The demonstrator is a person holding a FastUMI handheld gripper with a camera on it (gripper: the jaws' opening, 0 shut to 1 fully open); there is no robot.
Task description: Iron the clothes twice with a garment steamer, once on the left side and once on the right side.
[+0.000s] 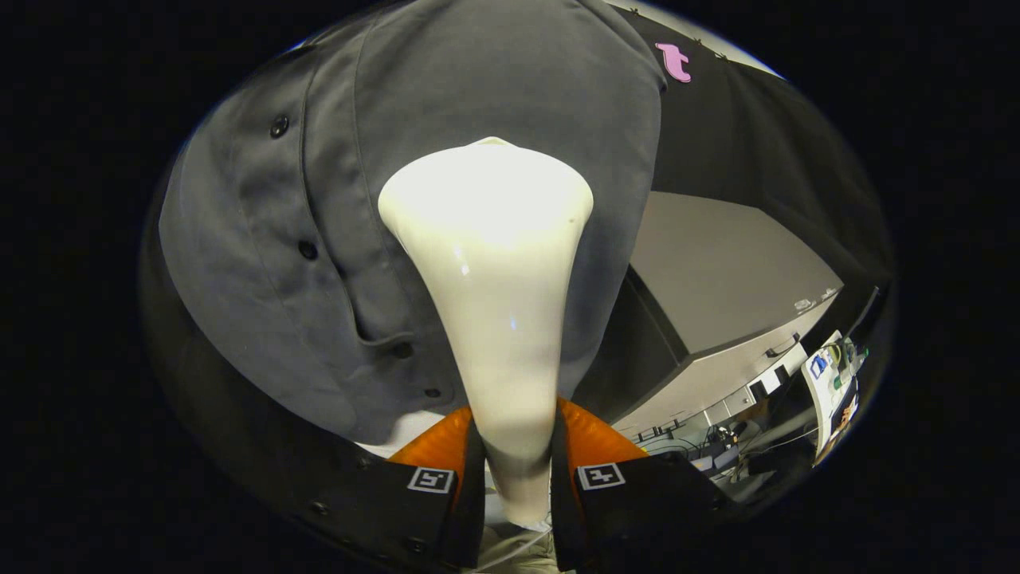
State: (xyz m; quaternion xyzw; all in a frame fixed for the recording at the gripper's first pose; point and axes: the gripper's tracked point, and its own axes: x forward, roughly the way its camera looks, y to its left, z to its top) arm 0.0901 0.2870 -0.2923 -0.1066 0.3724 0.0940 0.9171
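Grey button-front shirt (494, 96), hanging against the booth's black cloth wall (749, 135), takes up most of the space beyond the tongs; its placket runs down left of centre with small dark round buttons (279, 126) spaced along it, and the hem ends just above and left of the fingers. No brand mark, tag or print can be read on the fabric.

To the right of the shirt stands a pale grey cabinet-like counter (717, 271) with a flat top and handles on its front; a small mark on its top is too tiny to read. Beyond it, cluttered items and cables are too small to tell apart.

In front of the shirt rises the glossy cream-white garment steamer (488, 239), its slim handle widening into a broad head that lies against the shirt's middle, right of the placket.

The tongs (516, 470) pinch the steamer's handle, one finger pressing each side. Each finger carries a small square black-and-white coded marker (431, 480), bearing a pattern rather than legible writing.
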